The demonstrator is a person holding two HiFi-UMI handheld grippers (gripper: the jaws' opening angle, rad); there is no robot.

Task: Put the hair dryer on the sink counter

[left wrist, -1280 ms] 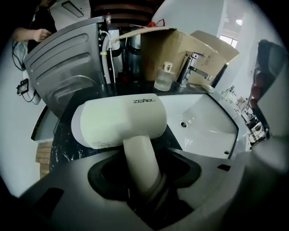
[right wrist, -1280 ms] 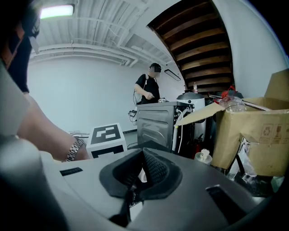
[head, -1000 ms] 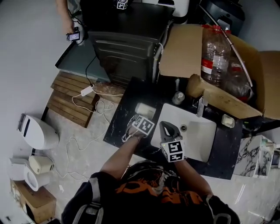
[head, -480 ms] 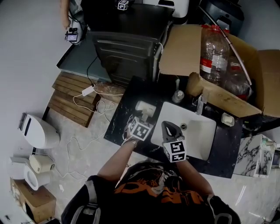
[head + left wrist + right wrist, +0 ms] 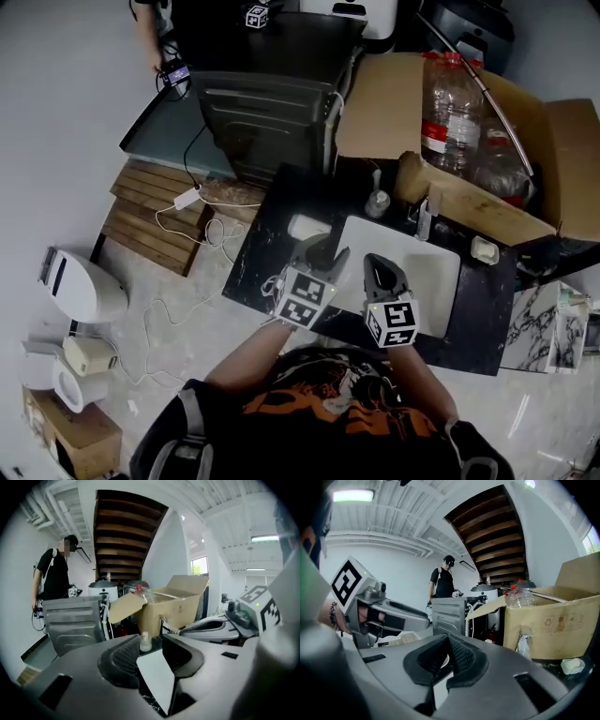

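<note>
The white hair dryer (image 5: 307,227) lies by itself on the black marble sink counter (image 5: 267,248), left of the basin. My left gripper (image 5: 322,255) hovers just in front of it, lifted off and tilted up. Its jaws are closing with a gap still between them and nothing in it. In the left gripper view the left gripper (image 5: 150,640) points over the counter toward a cardboard box. My right gripper (image 5: 383,274) hangs over the front of the sink with its jaws together and holds nothing. The right gripper (image 5: 448,637) shows its pads meeting at the tips.
The white sink basin (image 5: 439,281) has a faucet (image 5: 424,220), a small bottle (image 5: 377,202) and a soap dish (image 5: 485,250) behind it. An open cardboard box (image 5: 394,103) with water bottles stands beyond. A dark metal appliance (image 5: 267,112), floor cables (image 5: 187,195) and a person (image 5: 54,576) are at left.
My left gripper has drawn back from the hair dryer and tilted up, and its jaws have narrowed. The hair dryer stays on the counter. The right gripper shifted slightly right.
</note>
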